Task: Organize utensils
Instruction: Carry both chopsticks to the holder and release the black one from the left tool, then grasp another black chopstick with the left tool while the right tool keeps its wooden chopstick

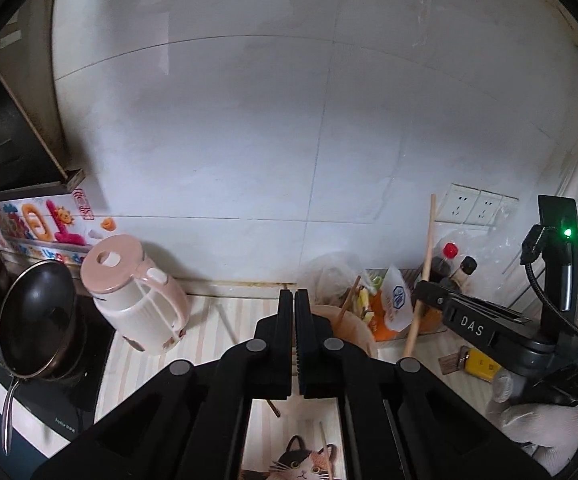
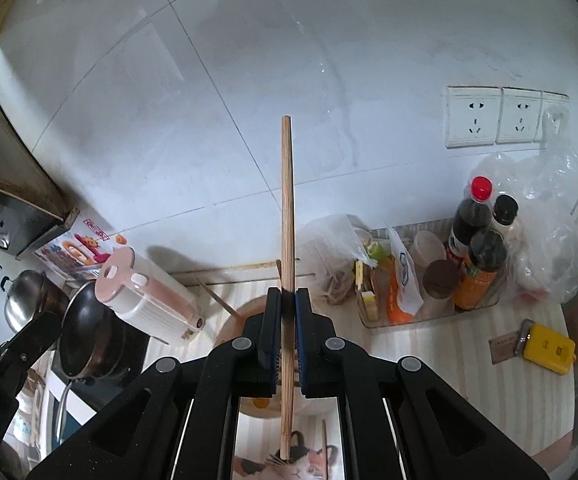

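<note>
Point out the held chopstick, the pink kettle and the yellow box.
chopstick (image 2: 287, 216): right wrist view, mid-shaft above the fingers.
pink kettle (image 1: 129, 300): left wrist view, white body.
yellow box (image 2: 548, 347): right wrist view, top face.

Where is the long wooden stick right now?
The long wooden stick stands upright, clamped in the right gripper, above the bowl, right of the pink kettle.
</note>
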Demonstrator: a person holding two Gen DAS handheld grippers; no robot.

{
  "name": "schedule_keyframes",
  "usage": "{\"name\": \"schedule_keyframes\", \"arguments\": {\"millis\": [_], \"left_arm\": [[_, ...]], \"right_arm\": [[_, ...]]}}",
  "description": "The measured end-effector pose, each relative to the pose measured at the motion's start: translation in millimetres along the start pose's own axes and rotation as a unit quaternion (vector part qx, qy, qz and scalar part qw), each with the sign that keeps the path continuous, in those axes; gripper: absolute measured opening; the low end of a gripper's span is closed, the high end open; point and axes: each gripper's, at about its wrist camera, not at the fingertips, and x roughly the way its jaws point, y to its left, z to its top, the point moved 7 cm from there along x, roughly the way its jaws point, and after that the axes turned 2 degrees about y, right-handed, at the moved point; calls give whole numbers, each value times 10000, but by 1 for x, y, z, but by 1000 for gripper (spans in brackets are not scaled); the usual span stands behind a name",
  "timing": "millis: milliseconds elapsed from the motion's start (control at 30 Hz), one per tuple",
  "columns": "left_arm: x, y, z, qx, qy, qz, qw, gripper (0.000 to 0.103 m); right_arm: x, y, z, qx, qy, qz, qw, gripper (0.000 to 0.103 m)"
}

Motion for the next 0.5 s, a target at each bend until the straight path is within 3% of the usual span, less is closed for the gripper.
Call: {"name": "schedule_keyframes", "arguments": {"millis": [133,200,233,267,367,500], "left_arm": [[24,23,-26,-114,404,22,9991,7],[45,47,-51,-406,728,168,9964,21],[66,67,-75,-696,1057,273,9916,35],[80,81,-91,-909,1243,345,9875,40],[136,123,-146,-1437,1895,595,9695,40],[200,167,-193,-1484,2452,1229,9501,40]], "right_arm": [[1,-9,-8,-16,66,-44,10000,7],[8,-26,-32,103,271,-128,9995,7],[12,-35,-44,169,381,-176,9990,7],[23,-49,-64,298,593,-268,9974,7],[57,-80,-113,620,1213,-476,9895,7],[102,-111,-169,953,1918,-805,9735,7]]}}
